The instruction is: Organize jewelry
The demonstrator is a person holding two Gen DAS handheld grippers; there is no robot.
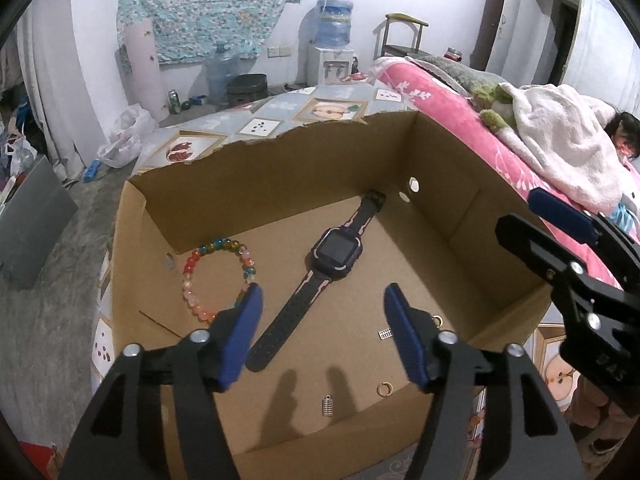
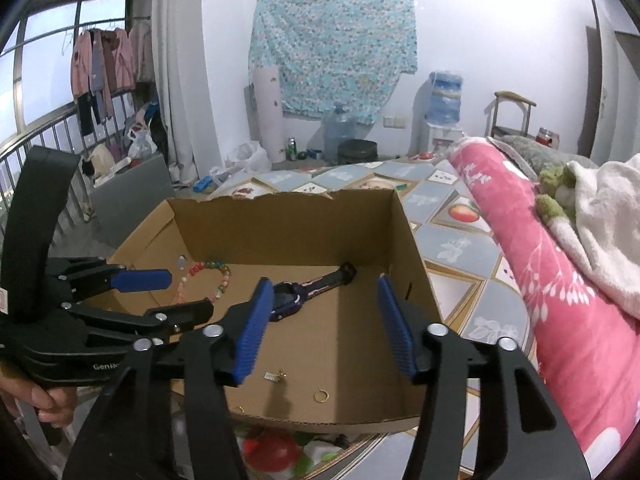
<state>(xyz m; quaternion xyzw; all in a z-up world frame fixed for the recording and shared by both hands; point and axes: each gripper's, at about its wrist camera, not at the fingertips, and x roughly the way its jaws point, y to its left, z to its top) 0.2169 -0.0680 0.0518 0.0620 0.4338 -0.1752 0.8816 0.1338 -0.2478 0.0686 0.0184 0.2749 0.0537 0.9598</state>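
Note:
An open cardboard box [image 1: 460,216] [image 2: 304,216] holds the jewelry. Inside lie a dark blue smartwatch [image 1: 334,252] [image 2: 298,290], a colourful bead bracelet [image 1: 208,276] [image 2: 208,276], two small silver charms [image 1: 327,405] [image 1: 385,334] and two gold rings [image 1: 385,389] [image 1: 437,320]. One charm [image 2: 273,377] and a gold ring [image 2: 321,395] show in the right wrist view. My left gripper [image 1: 322,312] is open and empty above the box floor, over the watch strap. My right gripper [image 2: 322,300] is open and empty above the box's near side; it shows at the right in the left wrist view [image 1: 560,216].
The box stands on a table with a fruit-patterned cloth [image 2: 452,248]. A pink blanket [image 2: 560,288] and a white blanket [image 1: 560,140] lie at the right. A water dispenser [image 1: 332,52] and a chair [image 1: 400,36] stand by the far wall.

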